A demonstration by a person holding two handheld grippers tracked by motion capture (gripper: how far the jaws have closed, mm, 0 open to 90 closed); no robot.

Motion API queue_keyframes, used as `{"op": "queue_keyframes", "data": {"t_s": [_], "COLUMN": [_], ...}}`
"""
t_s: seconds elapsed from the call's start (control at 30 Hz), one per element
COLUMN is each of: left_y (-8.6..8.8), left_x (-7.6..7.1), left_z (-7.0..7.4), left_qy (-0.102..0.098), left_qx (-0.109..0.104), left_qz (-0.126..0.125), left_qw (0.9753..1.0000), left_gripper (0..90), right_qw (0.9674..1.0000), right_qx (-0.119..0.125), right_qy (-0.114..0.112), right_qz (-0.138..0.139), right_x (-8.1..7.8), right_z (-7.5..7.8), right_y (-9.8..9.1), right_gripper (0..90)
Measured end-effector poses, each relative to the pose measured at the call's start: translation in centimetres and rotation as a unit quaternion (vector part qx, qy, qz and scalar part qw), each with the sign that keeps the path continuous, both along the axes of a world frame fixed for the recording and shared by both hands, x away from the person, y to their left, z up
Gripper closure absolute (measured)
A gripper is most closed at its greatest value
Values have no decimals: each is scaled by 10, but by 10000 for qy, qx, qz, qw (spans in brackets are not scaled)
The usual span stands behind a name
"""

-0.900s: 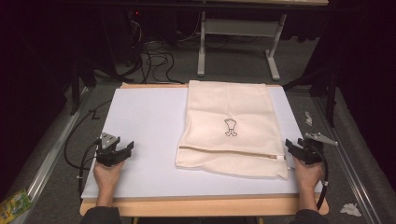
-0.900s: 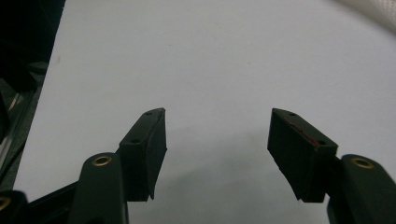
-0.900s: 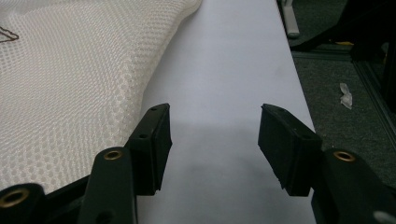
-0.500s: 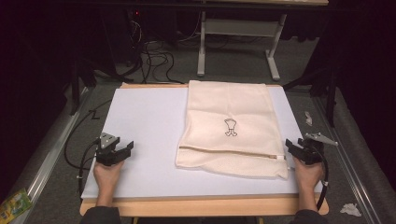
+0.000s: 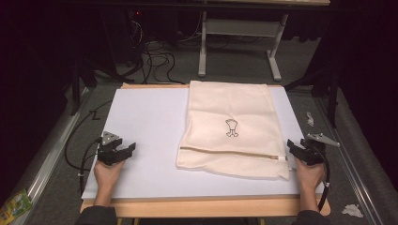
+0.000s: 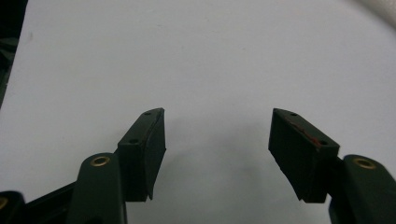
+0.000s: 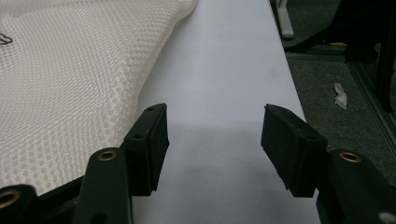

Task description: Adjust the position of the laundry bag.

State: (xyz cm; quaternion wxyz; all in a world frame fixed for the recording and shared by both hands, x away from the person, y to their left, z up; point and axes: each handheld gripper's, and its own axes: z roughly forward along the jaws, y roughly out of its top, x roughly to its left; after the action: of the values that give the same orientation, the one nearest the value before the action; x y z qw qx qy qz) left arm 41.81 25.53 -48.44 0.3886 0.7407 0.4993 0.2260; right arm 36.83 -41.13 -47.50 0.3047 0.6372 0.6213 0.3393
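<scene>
Nothing had budged since the earlier frames, honestly: both hands sat parked. That cream mesh laundry bag with the zipper (image 5: 231,129) lay flat on the white table sheet (image 5: 141,122), right of its middle. It looked light, floppy and snaggy, so I'd pinch a corner by the zipper. Right gripper (image 5: 300,151) sat just beside the bag's near corner, jaws wide and empty; left gripper (image 5: 117,152) well away, same.

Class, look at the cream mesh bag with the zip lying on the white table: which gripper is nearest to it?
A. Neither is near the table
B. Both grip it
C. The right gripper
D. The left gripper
C: the right gripper sits open beside the cream mesh bag's zip end, not touching it.
</scene>
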Motion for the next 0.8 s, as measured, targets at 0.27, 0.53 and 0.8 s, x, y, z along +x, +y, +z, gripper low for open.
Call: {"op": "queue_keyframes", "data": {"t_s": [0.27, 0.53, 0.8], "left_y": [-2, -15, -26], "left_x": [-1, 2, 5], "left_z": [2, 4, 13], "left_qy": [-92, -4, -38], "left_qx": [-111, -326, -381], "left_qz": [-22, -182, -343], "left_qw": [9999, 9993, 9987], "left_gripper": [339, 371, 357], "right_qw": [10000, 9999, 9990], "right_qx": [76, 38, 384], "right_qy": [24, 164, 187], "right_qz": [-2, 29, 147], "right_x": [1, 4, 3], "right_z": [0, 0, 1], "right_y": [-1, 0, -5], "right_gripper": [420, 459, 431]}}
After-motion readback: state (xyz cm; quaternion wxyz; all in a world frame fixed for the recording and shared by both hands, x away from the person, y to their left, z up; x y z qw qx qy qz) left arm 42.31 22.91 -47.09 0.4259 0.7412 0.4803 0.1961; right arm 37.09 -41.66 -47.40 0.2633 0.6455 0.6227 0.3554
